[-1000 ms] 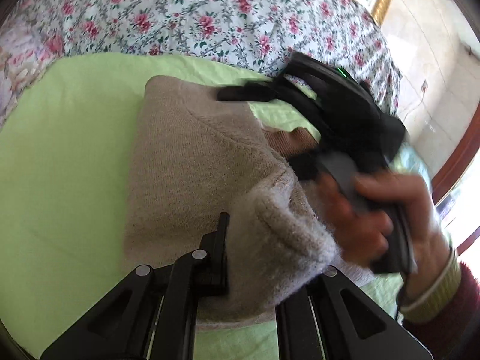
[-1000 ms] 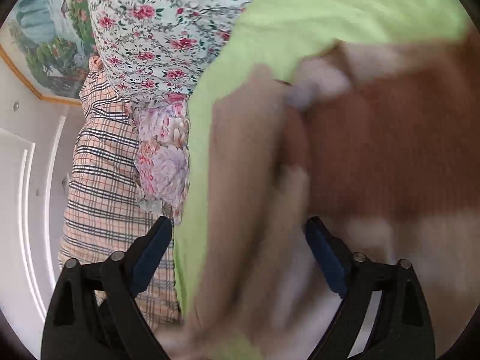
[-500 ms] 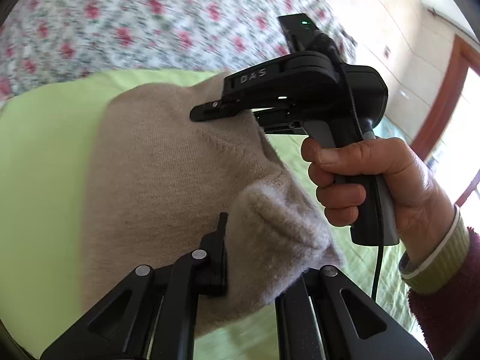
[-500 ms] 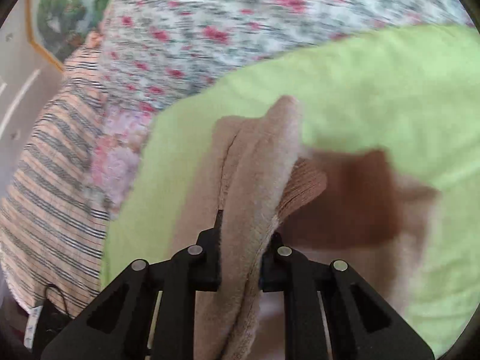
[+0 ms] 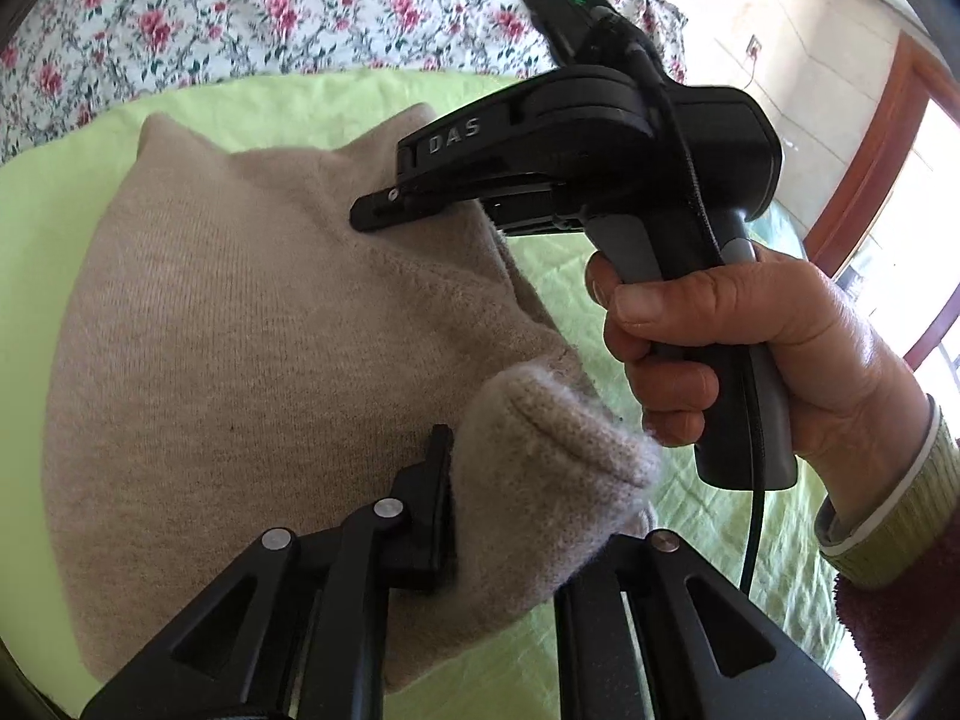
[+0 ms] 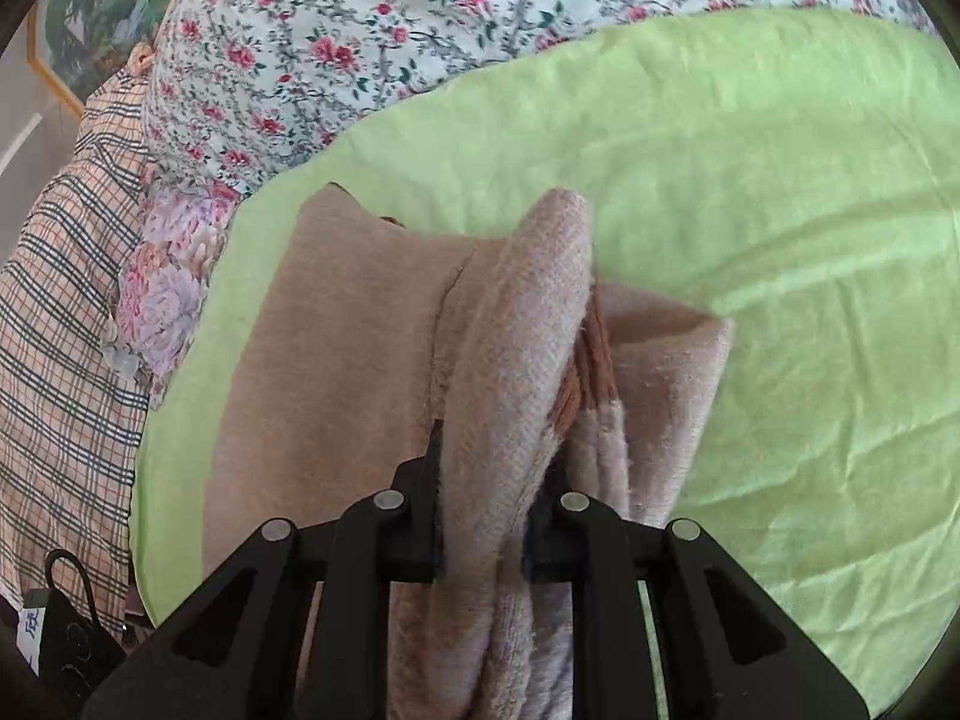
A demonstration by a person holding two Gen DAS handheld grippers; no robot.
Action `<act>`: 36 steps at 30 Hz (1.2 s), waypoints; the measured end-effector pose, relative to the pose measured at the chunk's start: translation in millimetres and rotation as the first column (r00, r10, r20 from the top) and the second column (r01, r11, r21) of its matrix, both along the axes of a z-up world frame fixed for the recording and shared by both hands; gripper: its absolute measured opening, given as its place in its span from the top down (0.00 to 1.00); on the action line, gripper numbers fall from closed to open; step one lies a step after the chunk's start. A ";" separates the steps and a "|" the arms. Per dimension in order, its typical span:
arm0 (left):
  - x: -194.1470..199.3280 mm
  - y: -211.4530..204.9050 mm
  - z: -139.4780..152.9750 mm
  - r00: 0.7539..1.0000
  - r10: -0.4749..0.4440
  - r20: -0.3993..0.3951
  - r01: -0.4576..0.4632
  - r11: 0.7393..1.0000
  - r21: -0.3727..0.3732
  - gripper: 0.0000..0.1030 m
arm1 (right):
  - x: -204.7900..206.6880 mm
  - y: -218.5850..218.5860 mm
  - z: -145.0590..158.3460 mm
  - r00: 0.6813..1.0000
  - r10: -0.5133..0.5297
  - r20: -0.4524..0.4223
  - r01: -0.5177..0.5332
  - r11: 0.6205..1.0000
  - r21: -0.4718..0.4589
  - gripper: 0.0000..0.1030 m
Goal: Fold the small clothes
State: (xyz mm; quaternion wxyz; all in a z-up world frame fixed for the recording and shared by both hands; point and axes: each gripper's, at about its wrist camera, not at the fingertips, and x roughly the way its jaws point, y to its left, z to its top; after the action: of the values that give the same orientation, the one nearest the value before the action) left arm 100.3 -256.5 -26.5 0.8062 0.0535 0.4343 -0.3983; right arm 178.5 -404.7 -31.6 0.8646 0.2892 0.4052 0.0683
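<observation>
A beige knitted garment lies partly on a lime-green cloth. My left gripper is shut on a thick folded edge of it near the camera. My right gripper is shut on another bunched edge of the garment, which stands up as a ridge between the fingers; a brown ribbed part shows beside it. In the left wrist view the right gripper reaches over the garment's far side, held by a hand.
A floral quilt lies behind the green cloth. A plaid fabric and a flowered pillow sit at the left in the right wrist view. A wooden door frame is at the right.
The right gripper closed on the garment's edge a second ago and has lifted it. Both grippers raised the garment, and the left grip stayed the same.
</observation>
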 end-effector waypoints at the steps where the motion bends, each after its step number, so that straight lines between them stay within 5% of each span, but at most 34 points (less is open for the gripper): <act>1: -0.8 2.6 0.1 1.000 -0.013 -0.011 0.013 1.000 -0.001 0.82 | -4.7 -2.0 0.1 1.000 -0.023 0.001 0.023 1.000 -0.007 0.65; 5: -10.9 15.8 11.6 0.997 -0.066 -0.038 0.066 0.998 0.006 0.67 | -31.4 -8.0 7.4 0.995 -0.098 0.009 0.098 0.994 -0.049 0.59; 7: -14.6 35.0 22.6 0.995 -0.081 -0.054 0.080 0.997 -0.019 0.52 | -47.3 -7.8 12.4 0.990 -0.140 0.013 0.141 0.986 -0.085 0.39; 12: -1.6 88.7 45.7 1.000 0.016 -0.024 -0.017 0.999 -0.040 0.35 | -78.6 -9.8 10.2 0.985 -0.171 0.035 0.170 0.985 0.014 0.21; 15: 24.8 112.2 48.6 0.996 0.089 -0.029 -0.090 0.995 -0.042 0.25 | -81.9 -5.2 3.7 0.987 -0.162 0.011 0.161 0.986 0.050 0.18; 21: 81.5 130.4 33.2 0.977 0.155 -0.145 -0.164 0.985 -0.051 0.25 | -74.1 2.4 -13.1 0.990 -0.141 -0.016 0.142 0.985 0.102 0.18; 36: 148.1 109.9 -35.0 0.923 0.100 -0.373 -0.146 0.984 -0.099 0.13 | -51.5 4.1 -27.3 0.994 -0.100 -0.033 0.103 0.985 0.139 0.19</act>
State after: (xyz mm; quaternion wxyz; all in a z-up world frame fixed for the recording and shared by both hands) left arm 248.4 -146.6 -61.5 0.7362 -0.0998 0.5536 -0.3762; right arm 126.9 -400.6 -59.0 0.8393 0.3704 0.3951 0.0488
